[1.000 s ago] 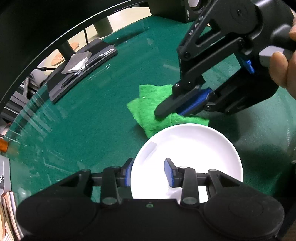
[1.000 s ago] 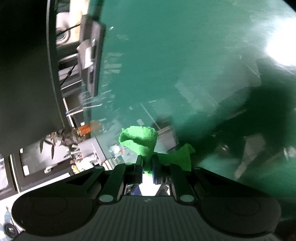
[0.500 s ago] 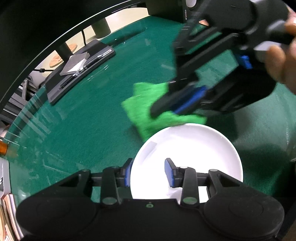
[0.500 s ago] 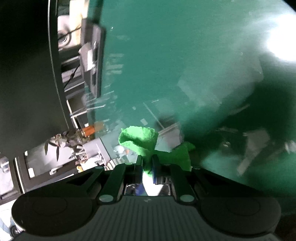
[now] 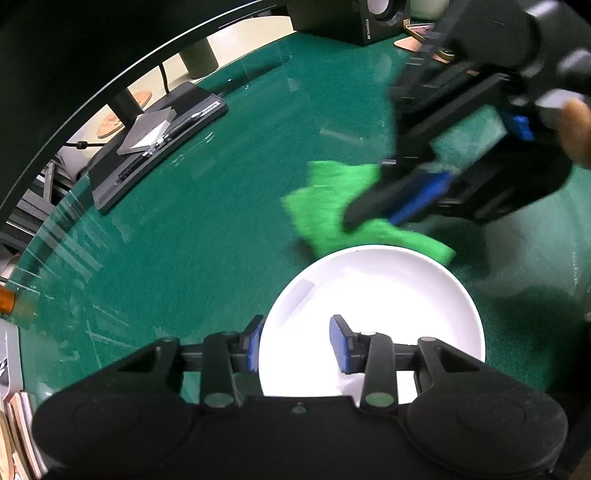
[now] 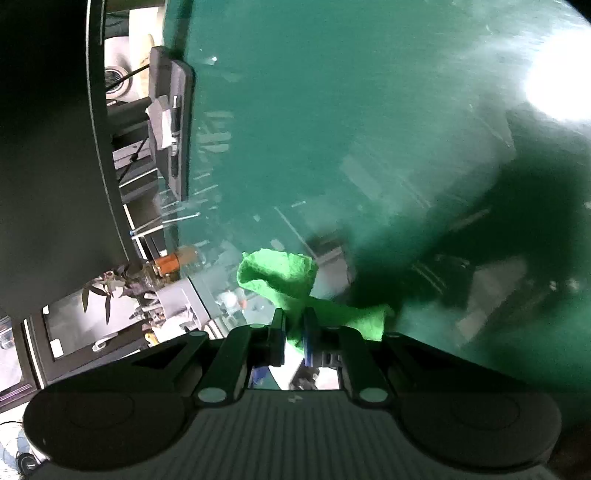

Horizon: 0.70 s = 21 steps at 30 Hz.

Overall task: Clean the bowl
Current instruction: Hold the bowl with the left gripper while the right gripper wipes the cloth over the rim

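Observation:
A white shallow bowl [image 5: 373, 306] stands on the green table mat [image 5: 207, 236] in the left wrist view. My left gripper [image 5: 297, 341] straddles its near-left rim: one blue pad sits just outside the rim, the other hangs inside the bowl with a gap to the wall. Beyond the bowl's far rim, my right gripper [image 5: 351, 221] is shut on a bright green cloth [image 5: 328, 199], which hangs down to the mat and touches the rim. In the right wrist view the green cloth [image 6: 280, 277] bulges out of the shut right gripper [image 6: 293, 325]. The bowl is hidden there.
A black tray with a pen and a grey pad [image 5: 155, 147] lies at the far left of the mat. A dark speaker [image 5: 373, 18] stands at the back. An orange-capped bottle [image 6: 170, 262] sits past the glass table edge. A person's hand [image 5: 576, 133] grips the right tool.
The right gripper and green cloth drifted slightly left, then swung back right along the bowl's far rim, now blurred. The left gripper and the bowl kept still.

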Each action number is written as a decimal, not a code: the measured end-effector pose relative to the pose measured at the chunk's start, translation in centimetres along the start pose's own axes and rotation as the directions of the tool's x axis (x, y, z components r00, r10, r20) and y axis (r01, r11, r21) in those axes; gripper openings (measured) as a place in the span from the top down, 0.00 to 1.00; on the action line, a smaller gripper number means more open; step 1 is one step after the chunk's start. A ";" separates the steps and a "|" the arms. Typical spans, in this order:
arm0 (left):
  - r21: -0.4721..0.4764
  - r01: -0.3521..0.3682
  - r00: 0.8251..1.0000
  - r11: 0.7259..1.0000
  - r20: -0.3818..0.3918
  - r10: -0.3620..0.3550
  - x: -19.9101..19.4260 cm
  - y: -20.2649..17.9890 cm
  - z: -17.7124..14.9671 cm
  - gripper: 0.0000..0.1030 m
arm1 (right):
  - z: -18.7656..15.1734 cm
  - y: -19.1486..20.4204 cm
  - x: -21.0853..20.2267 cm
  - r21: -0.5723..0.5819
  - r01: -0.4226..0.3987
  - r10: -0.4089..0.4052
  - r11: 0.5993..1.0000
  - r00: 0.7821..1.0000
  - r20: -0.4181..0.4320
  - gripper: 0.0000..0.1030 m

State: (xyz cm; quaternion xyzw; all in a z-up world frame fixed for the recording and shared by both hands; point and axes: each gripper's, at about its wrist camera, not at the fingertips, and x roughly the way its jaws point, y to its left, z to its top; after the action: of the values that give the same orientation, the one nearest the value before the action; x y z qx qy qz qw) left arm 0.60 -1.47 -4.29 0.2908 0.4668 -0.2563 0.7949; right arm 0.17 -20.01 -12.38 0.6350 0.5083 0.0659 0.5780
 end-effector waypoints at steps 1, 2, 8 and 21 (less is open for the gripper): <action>-0.001 -0.001 1.000 1.000 -0.001 0.001 0.0 0.0 0.0 0.64 | 0.1 0.4 0.6 -0.008 -0.002 0.002 1.000 1.000 -0.008 0.90; -0.002 -0.002 1.000 1.000 -0.002 0.002 0.0 0.0 0.0 0.64 | 0.0 0.7 1.2 -0.019 -0.002 0.002 1.000 1.000 -0.016 0.90; 0.002 0.005 1.000 1.000 0.003 -0.005 0.0 -0.1 -0.1 0.64 | 0.2 0.7 0.7 -0.047 -0.002 0.001 0.999 1.000 -0.023 0.90; 0.010 -0.002 1.000 1.000 0.005 0.002 0.1 -0.3 0.1 0.64 | 0.9 0.0 1.7 -0.004 0.032 -0.032 0.999 0.999 -0.022 0.90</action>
State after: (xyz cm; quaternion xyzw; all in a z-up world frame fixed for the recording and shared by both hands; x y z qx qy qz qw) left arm 0.46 -1.80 -4.38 0.2947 0.4634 -0.2588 0.7946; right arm 1.61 -19.40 -13.50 0.6251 0.5244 0.0646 0.5746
